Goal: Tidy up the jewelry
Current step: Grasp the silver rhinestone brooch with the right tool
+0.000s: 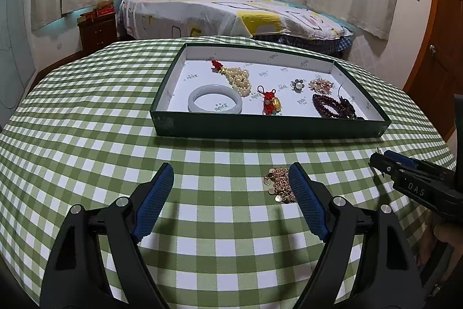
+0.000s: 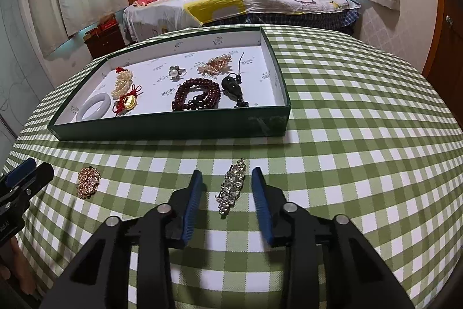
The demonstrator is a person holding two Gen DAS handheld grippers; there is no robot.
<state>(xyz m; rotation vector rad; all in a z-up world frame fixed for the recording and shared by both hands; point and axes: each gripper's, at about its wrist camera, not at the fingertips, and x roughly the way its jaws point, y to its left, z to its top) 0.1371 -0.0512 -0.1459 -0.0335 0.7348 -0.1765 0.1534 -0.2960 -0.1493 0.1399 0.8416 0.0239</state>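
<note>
Two fingers of right gripper [image 2: 227,184] flank rhinestone clip [image 2: 231,186]; untouched

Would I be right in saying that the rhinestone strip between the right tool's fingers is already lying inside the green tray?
Not quite: the rhinestone strip lies on the checked tablecloth, in front of the green tray, between the right tool's open fingers, as the right wrist view shows.

A dark green tray [image 2: 173,129] with white lining sits on a green-and-white checked tablecloth [image 2: 347,135].
</note>
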